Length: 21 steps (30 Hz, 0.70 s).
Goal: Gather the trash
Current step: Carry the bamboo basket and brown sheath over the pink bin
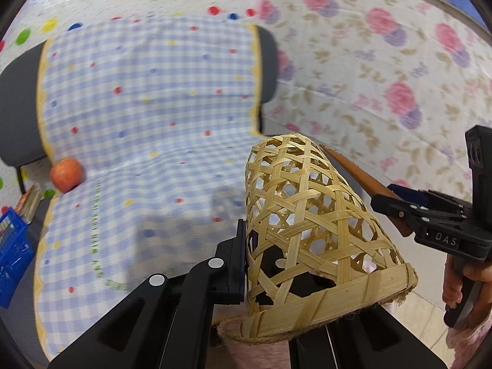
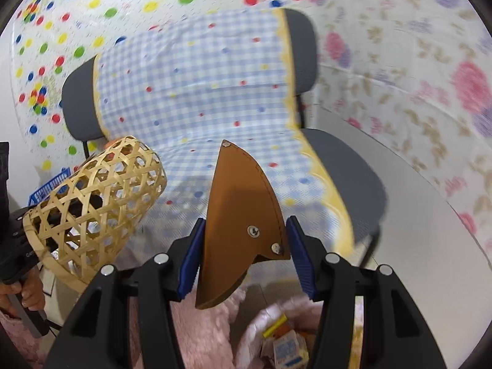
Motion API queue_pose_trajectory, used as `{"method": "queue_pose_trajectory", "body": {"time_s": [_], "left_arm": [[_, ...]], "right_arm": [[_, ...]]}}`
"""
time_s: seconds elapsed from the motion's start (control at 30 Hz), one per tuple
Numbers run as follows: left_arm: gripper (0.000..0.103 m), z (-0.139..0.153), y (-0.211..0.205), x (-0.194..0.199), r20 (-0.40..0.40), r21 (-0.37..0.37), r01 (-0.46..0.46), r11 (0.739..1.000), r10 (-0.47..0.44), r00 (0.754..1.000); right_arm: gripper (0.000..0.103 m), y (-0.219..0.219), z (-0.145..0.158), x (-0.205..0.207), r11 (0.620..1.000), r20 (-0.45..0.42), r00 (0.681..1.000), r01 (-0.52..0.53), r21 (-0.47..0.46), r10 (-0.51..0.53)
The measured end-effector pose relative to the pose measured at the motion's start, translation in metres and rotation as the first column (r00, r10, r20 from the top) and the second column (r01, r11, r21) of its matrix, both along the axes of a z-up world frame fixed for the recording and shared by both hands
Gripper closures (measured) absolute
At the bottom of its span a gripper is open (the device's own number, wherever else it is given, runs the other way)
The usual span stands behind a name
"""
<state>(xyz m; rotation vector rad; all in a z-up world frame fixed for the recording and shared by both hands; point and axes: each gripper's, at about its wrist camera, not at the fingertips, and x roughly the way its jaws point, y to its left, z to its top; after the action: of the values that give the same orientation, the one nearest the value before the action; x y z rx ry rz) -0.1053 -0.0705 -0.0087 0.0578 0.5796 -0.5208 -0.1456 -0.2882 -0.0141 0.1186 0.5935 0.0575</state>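
Note:
My left gripper (image 1: 264,255) is shut on the wall of a woven bamboo basket (image 1: 310,215), held on its side above a chair; the right finger is inside the basket. The basket also shows at the left of the right wrist view (image 2: 95,206). My right gripper (image 2: 246,252) holds a brown leather sheath (image 2: 240,215) between its blue pads (image 2: 192,261), tip pointing away. The right pad stands slightly off the leather. That gripper shows in the left wrist view (image 1: 399,206) with the sheath (image 1: 363,181) beside the basket.
A grey chair (image 2: 353,178) is draped with a blue checked cloth (image 1: 147,107). An apple (image 1: 66,174) lies on its left side. A blue crate (image 1: 13,246) stands left of the chair. A pink furry bag with cartons (image 2: 286,341) sits below my right gripper.

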Motion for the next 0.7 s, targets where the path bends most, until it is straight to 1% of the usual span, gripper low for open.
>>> {"method": "queue_pose_trajectory", "body": {"time_s": [0.13,0.27,0.5,0.7], "left_arm": [[0.099,0.002,-0.023,-0.015,0.017,-0.011,0.069,0.998,-0.069,0.998],[0.099,-0.010,-0.052,-0.031,0.001,0.011,0.147,0.989,-0.147,0.989],[0.099,-0.037,-0.096,-0.049,-0.054,0.054,0.244,0.968,-0.241,0.969],[0.099,-0.057,-0.130,-0.051,-0.114,0.088,0.306,0.948,-0.296,0.948]], "right_arm": [[0.050,-0.016,-0.002,-0.036,0.997,0.020,0.997,0.075,0.000,-0.075],[0.050,-0.032,-0.011,-0.067,0.990,0.009,0.990,0.139,-0.007,-0.139],[0.050,-0.055,-0.036,-0.094,0.981,-0.041,0.980,0.194,0.028,-0.193],[0.050,-0.078,-0.052,-0.102,0.971,-0.056,0.973,0.226,0.075,-0.223]]}}
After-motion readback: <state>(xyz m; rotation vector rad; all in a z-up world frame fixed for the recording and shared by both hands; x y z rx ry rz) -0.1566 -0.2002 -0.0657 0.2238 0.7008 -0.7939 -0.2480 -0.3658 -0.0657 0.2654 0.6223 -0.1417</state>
